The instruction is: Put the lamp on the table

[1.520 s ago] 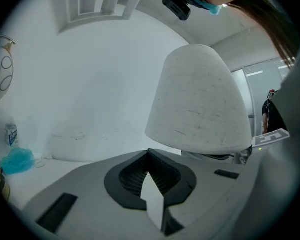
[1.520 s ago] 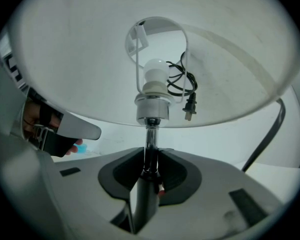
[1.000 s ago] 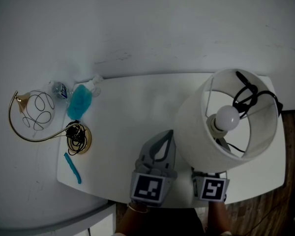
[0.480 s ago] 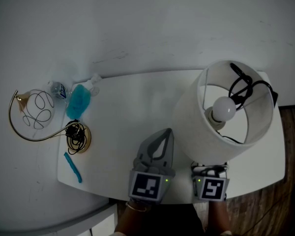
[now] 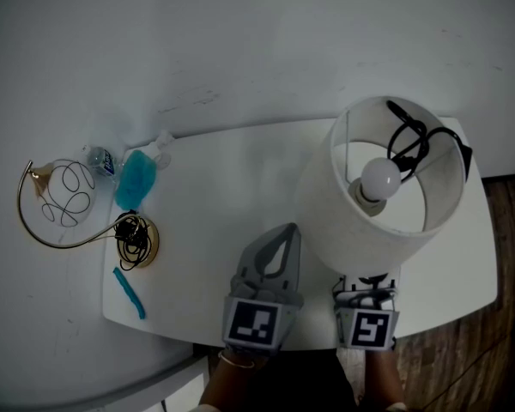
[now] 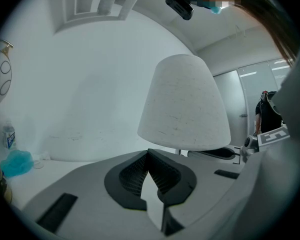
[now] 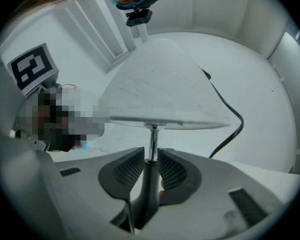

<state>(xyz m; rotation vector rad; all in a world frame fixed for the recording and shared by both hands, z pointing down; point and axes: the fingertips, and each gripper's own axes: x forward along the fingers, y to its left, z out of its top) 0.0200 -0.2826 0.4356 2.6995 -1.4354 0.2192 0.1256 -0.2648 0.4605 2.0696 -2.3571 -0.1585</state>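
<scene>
Table (image 5: 215,187): white with rounded corners, fills the middle of the head view.
Lamp (image 5: 322,217): upright over the table's 3 o'clock side, with a white shade, a bulb and a black cord looped inside.
Right gripper (image 7: 151,165): at 5 o'clock, jaws clamped on the lamp's metal stem under the shade.
Left gripper (image 5: 277,256): at 6 o'clock, jaws pressed together and empty, just beside the shade.
Gold stand (image 5: 148,245): at 9 o'clock, on the table edge.
Blue bottle (image 5: 137,178): at 10 o'clock, lying down.
</scene>
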